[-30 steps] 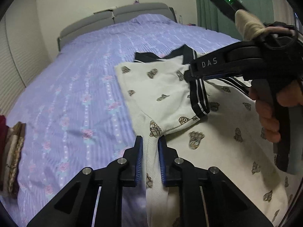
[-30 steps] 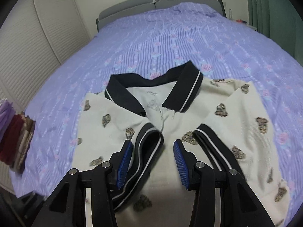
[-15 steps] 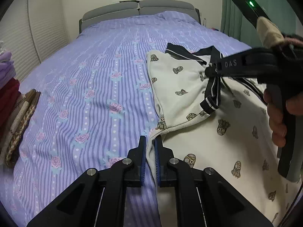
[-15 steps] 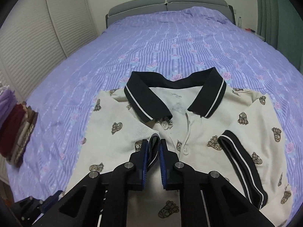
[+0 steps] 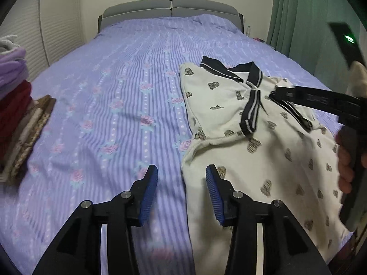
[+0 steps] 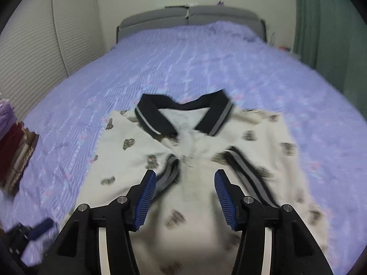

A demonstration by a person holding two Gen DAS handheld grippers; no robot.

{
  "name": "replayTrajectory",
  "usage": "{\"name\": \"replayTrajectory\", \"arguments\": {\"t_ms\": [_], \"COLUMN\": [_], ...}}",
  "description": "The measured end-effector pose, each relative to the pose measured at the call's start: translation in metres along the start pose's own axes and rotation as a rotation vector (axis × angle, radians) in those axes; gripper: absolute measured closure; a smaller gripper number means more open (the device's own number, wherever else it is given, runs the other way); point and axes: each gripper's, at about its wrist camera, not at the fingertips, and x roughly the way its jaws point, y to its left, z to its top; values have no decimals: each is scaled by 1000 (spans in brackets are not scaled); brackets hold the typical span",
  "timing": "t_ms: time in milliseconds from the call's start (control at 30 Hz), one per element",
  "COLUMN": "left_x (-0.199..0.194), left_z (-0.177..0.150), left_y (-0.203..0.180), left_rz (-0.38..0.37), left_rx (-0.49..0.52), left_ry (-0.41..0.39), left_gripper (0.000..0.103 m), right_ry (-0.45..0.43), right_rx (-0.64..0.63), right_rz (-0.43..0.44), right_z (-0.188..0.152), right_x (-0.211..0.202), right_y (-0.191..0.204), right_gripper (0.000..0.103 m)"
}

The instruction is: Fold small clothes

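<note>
Through the left wrist camera, a cream polo shirt (image 5: 263, 142) printed with small brown figures lies on the right half of a bed (image 5: 128, 96) dressed in a lilac sheet with ribbed stripes and pink roses. The shirt's dark collar with a pale stripe points toward the grey padded headboard (image 5: 169, 11), and both dark-cuffed sleeves are folded in over the chest. The left gripper (image 5: 181, 183) has just been opening; its ridged blue fingers (image 5: 149, 190) stand apart with nothing pressed between them, the shirt's left edge lying below the gap. The right gripper (image 5: 278, 91) reaches in from the right edge, held in a hand (image 5: 346, 160), black and blurred, its lettering unreadable. A stack of folded clothes (image 5: 16, 114), lilac, red and tan, sits at the left edge, and green curtains (image 5: 298, 16) hang on the right. From the right wrist camera, softened by blur, the shirt (image 6: 206, 206) lies collar up and centred. This gripper (image 6: 184, 192) has also just been opening, its blue fingers (image 6: 226, 199) parted and empty above the placket, the folded left cuff just beside one finger.
</note>
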Motion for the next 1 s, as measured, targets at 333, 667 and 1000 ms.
{"name": "replayTrajectory", "arguments": {"t_ms": [333, 667, 1000], "left_x": [-68, -96, -96], "left_z": [-19, -76, -121], "left_y": [-9, -12, -10], "left_rz": [-69, -41, -70], "left_rx": [-85, -134, -142], "left_ry": [29, 86, 182], "left_gripper": [46, 39, 39], "right_ry": [8, 48, 150], "right_rx": [104, 196, 302], "right_rz": [-98, -190, -136], "right_z": [-66, -138, -197], "right_x": [-117, -176, -187], "right_y": [-79, -135, -152], "right_gripper": [45, 45, 45]}}
